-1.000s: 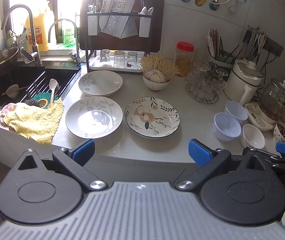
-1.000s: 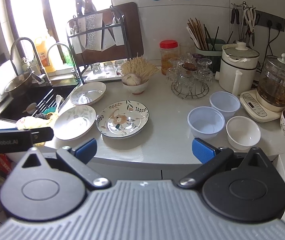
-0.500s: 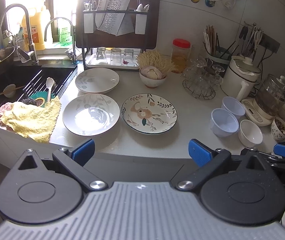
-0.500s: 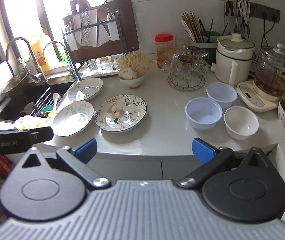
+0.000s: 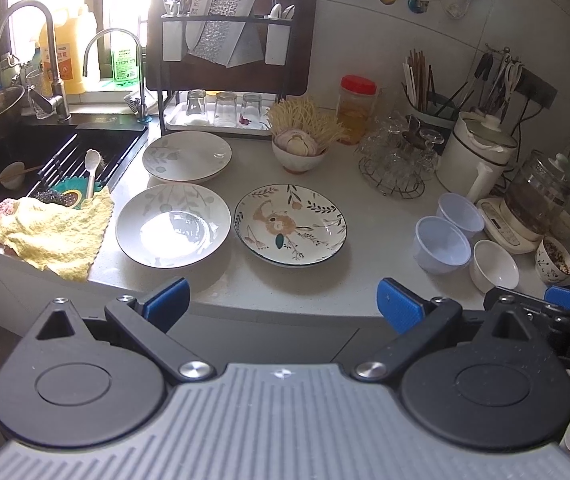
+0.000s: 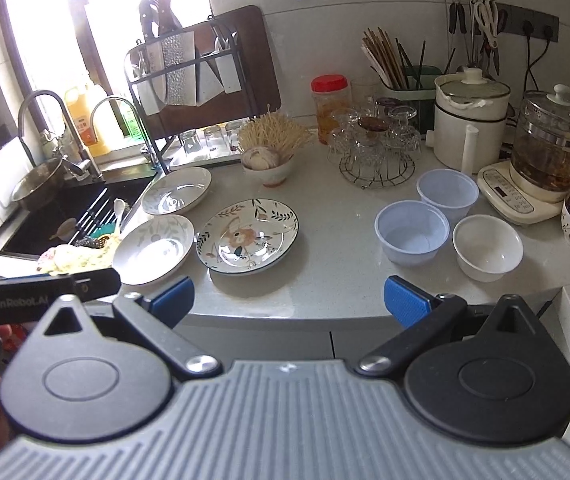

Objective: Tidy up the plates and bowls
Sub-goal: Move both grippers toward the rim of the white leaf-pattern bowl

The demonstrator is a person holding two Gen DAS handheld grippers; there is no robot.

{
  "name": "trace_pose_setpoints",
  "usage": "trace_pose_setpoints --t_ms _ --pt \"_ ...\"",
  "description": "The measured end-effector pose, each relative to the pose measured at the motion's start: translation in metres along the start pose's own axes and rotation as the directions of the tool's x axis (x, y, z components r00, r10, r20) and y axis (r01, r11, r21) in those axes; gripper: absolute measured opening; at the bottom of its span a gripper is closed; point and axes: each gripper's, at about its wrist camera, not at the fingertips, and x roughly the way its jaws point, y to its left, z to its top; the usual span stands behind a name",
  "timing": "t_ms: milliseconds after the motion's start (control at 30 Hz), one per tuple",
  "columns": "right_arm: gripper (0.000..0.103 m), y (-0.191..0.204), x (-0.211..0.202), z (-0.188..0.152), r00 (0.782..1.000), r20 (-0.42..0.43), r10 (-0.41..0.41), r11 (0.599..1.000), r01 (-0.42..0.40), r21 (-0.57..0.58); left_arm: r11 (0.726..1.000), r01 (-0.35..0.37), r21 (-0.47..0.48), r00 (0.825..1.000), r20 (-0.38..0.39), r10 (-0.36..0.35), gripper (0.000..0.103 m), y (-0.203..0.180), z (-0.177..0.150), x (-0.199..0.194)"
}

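Plates, bowls, yellow cloth beside sink

Three plates are laid out on the counter: two pale leaf-print ones and a floral plate. Three small bowls are clustered off to the right, and the left gripper is held wide open, nothing gripped.

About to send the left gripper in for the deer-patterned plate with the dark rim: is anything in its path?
Nothing visible. The open left gripper sits off the counter's front edge, and only bare grey countertop lies between it and the deer-patterned plate with the dark rim.
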Motion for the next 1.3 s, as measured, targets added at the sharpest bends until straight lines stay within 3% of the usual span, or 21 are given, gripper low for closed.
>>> trace_pose_setpoints --t_ms 433,700,933,1300 --pt "0.103 -0.002 0.001 -0.007 1.0 0.005 0.0 0.999 -0.001 0.034 1.0 -0.009 0.008 0.999 -0.038 0.01 0.101 0.0 0.001 0.014" --pt "0.103 0.007 0.01 -0.007 1.0 0.006 -0.004 0.999 0.004 0.037 0.999 0.026 0.029 0.997 -0.068 -0.024 0.101 0.01 0.007 0.031" --pt "0.103 0.024 0.03 0.006 0.999 0.023 -0.026 0.997 0.024 0.075 0.995 0.07 0.078 0.995 -0.082 -0.063 0.101 0.029 0.031 0.056" --pt "0.103 0.067 0.076 0.031 1.0 0.006 -0.026 0.99 0.024 0.142 0.991 0.107 0.082 0.989 -0.111 -0.098 0.101 0.093 0.08 0.101"
